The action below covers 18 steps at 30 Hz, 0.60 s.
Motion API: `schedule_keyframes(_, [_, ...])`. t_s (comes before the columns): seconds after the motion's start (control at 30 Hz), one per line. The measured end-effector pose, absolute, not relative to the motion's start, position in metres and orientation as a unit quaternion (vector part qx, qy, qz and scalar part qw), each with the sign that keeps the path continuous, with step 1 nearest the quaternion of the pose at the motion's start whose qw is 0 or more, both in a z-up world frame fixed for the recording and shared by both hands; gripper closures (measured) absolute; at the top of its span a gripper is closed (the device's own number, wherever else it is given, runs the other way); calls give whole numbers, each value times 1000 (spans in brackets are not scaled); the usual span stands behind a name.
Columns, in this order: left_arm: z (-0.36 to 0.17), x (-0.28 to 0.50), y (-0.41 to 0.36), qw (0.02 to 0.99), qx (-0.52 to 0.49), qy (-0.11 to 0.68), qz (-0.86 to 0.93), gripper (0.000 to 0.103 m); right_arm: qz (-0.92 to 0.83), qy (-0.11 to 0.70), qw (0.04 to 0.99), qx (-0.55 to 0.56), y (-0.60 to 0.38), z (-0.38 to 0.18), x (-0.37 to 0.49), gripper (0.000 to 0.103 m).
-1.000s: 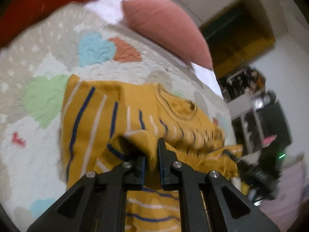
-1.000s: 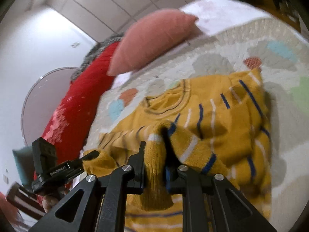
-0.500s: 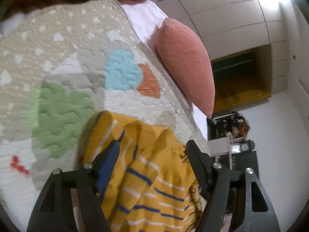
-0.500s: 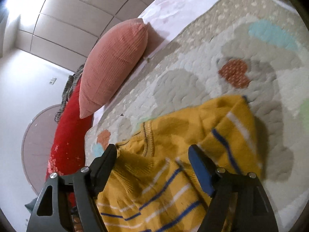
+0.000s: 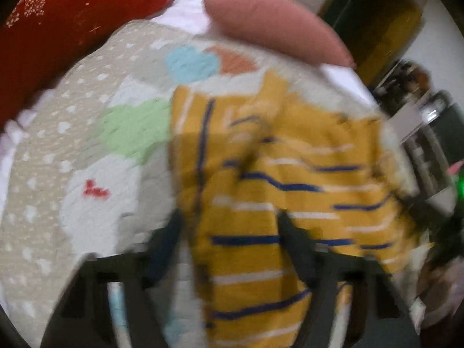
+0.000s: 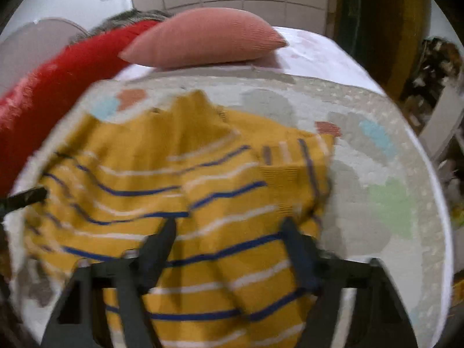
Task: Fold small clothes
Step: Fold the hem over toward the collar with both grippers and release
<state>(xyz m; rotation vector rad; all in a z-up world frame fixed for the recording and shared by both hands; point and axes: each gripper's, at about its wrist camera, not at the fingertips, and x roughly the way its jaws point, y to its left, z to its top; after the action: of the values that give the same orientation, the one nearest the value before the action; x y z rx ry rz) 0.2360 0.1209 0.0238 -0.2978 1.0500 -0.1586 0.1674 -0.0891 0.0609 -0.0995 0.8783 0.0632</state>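
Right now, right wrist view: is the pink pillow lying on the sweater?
No, the pink pillow sits at the far end of the bed, apart from the sweater.

Mustard sweater [image 6: 179, 156], navy and white stripes

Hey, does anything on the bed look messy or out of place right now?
The yellow striped sweater lies rumpled on the patterned blanket, with layers bunched and stripes running at different angles, so the fold is not flat or square. The pink pillow looks normal. Both pictures are blurred, so finer details are unclear.
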Motion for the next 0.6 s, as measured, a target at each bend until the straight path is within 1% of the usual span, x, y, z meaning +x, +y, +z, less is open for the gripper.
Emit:
schedule_keyframes(0.03, [21, 236, 128, 846, -164, 501, -78, 54, 10, 427, 903, -40, -100, 58, 176, 47])
schedule_keyframes(0.07, [19, 237, 135, 842, -188, 500, -74, 54, -15, 430, 903, -9, -123, 56, 187, 47])
schedule_keyframes(0.1, [18, 238, 141, 839, -208, 498, -69, 54, -36, 434, 900, 21, -143, 54, 194, 40])
schedule_keyframes(0.13, [18, 238, 144, 839, -213, 496, -66, 54, -55, 445, 891, 76, -171, 48, 205, 31])
schedule_keyframes(0.17, [18, 238, 146, 838, -218, 495, -65, 54, -63, 451, 882, 125, -193, 43, 210, 29])
schedule_keyframes(0.23, [17, 236, 150, 832, -240, 495, -71, 54, -47, 444, 864, 233, -230, 36, 210, 28])
schedule_keyframes(0.27, [16, 234, 154, 828, -256, 493, -74, 54, -41, 436, 862, 256, -238, 37, 206, 28])
schedule_keyframes(0.33, [15, 228, 167, 820, -295, 486, -76, 53, -62, 423, 867, 258, -246, 44, 194, 26])
schedule_keyframes(0.43, [18, 215, 183, 811, -338, 471, -82, 52, -67, 418, 865, 270, -261, 49, 171, 26])
schedule_keyframes(0.5, [25, 204, 188, 818, -333, 461, -80, 47, -61, 412, 863, 286, -269, 52, 152, 26])
schedule_keyframes(0.6, [37, 181, 188, 833, -306, 455, -77, 44, -49, 405, 867, 287, -268, 61, 121, 26])
